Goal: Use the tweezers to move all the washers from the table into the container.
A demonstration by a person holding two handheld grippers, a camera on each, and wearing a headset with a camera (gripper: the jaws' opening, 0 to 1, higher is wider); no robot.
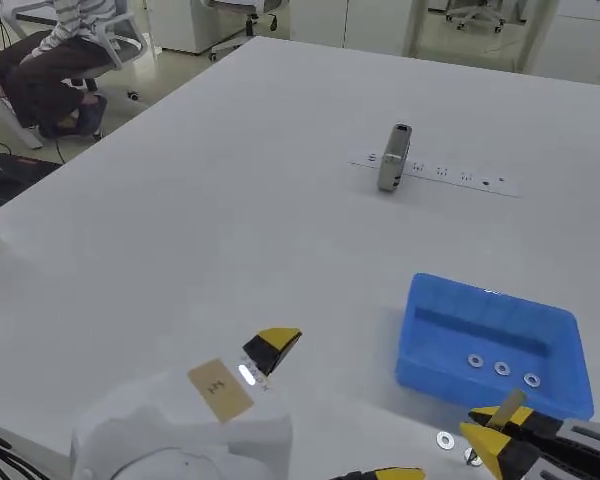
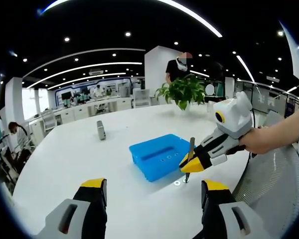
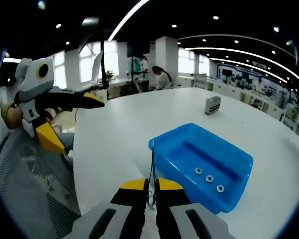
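Observation:
A blue container (image 1: 490, 325) sits at the right of the white table with three washers (image 1: 501, 369) in it. Two more washers (image 1: 445, 440) lie on the table just in front of it. My right gripper (image 1: 488, 432) hovers over them, shut on metal tweezers (image 1: 511, 401). In the left gripper view the tweezers (image 2: 191, 155) point down beside a washer (image 2: 178, 183) near the container (image 2: 159, 155). The right gripper view has the tweezers (image 3: 152, 167) rising from my shut gripper (image 3: 150, 186) towards the container (image 3: 204, 162). My left gripper (image 2: 154, 191) is open, holding nothing, left of the container (image 1: 330, 410).
A small grey device (image 1: 393, 157) stands on a flat white strip (image 1: 460, 176) further back on the table. A person sits on a chair (image 1: 60, 50) beyond the far left corner. Another person (image 2: 179, 67) stands by a potted plant (image 2: 182, 92).

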